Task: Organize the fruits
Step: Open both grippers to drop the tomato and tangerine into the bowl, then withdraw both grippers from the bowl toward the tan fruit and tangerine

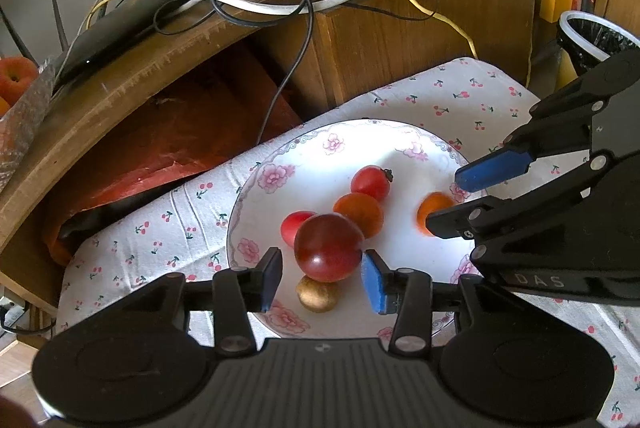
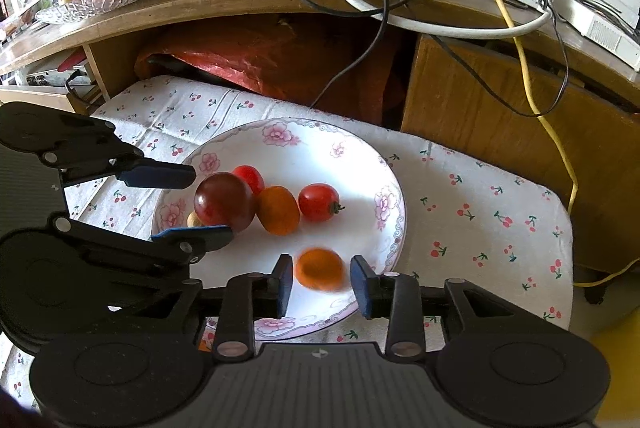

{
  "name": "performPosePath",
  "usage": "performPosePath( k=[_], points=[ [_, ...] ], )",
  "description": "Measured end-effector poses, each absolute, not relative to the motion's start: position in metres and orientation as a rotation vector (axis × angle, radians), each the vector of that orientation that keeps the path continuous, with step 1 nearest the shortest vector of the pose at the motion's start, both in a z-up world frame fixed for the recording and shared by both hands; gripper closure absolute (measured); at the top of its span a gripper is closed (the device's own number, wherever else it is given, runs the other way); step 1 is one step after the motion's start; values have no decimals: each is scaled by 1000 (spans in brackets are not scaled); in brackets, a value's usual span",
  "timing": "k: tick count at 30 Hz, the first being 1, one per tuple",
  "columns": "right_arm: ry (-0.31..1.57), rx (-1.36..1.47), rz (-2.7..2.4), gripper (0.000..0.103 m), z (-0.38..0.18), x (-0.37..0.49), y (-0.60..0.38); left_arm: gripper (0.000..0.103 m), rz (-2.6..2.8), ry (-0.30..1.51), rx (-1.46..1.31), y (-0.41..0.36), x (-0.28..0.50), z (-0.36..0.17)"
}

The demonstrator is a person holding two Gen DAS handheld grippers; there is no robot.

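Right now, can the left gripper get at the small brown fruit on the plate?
Probably not directly. The left gripper is open around the dark red tomato, which sits over the small brown fruit near the plate rim. That tomato likely needs moving first.

Each handheld gripper, the left gripper (image 1: pixel 322 278) and the right gripper (image 2: pixel 322 284), is black plastic with a ribbed body. Blue pads (image 1: pixel 372 282) line the fingers, silver screws (image 1: pixel 408 342) pin the linkages. White letters "DAS" (image 1: pixel 538 281) mark the right one.

Glossy ceramic plate (image 1: pixel 320 152), matt cotton cloth (image 1: pixel 160 220)
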State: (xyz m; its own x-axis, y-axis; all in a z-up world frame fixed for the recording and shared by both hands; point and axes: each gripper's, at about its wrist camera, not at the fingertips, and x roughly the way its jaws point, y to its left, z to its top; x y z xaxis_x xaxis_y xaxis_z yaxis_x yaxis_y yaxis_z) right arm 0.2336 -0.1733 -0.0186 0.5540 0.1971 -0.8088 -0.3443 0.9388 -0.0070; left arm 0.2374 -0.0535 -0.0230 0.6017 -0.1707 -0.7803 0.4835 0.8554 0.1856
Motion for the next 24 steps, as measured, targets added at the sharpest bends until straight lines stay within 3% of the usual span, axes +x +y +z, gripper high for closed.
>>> performPosePath(
  k=[24],
  points=[
    [907, -170, 333, 72, 2, 197, -170, 50, -385, 808, 362, -40, 204, 4]
  ],
)
